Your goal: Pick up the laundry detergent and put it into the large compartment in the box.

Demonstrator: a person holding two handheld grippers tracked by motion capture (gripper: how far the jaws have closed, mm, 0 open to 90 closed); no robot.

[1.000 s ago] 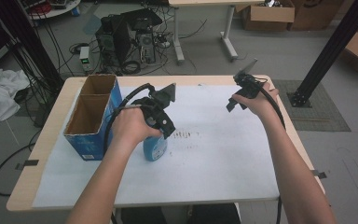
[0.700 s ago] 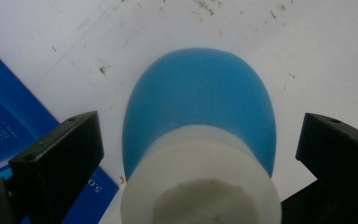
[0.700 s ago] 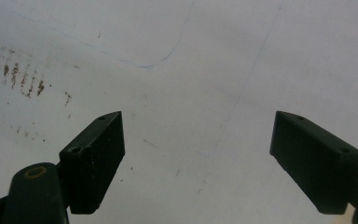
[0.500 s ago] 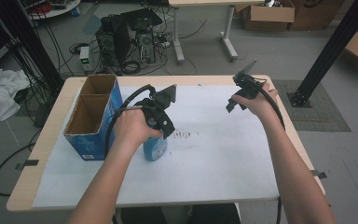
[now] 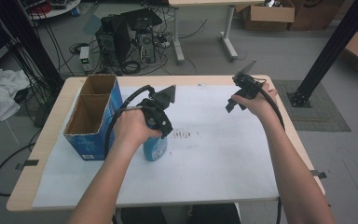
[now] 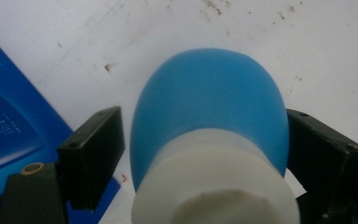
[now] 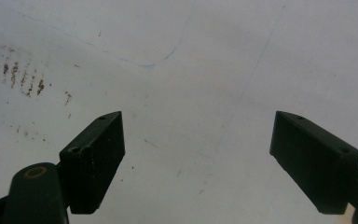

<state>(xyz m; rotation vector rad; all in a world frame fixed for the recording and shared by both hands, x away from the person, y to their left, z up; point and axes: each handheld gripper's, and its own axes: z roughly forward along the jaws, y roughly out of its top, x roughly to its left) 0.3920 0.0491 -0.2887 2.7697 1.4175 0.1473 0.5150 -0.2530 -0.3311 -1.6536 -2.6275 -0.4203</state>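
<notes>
One blue bottle [image 6: 209, 121] between closing left tongs [image 6: 205, 154], beside box [image 5: 93, 116]; right tongs [image 7: 212, 158] apart.

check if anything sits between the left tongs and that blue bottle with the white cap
Nothing visible does. The left tongs straddle the blue plastic bottle with a white cap and have just been closing; one pad meets its side, the other shows a thin gap. The blue cardboard box stands beside it.

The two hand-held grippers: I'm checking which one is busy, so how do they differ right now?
The left hand-held gripper has a blue bottle between its jaws, which have just been closing; the right hand-held gripper has nothing between its jaws. The left is beside the blue box; the right hovers over bare white paper. Both have black jaws.
</notes>
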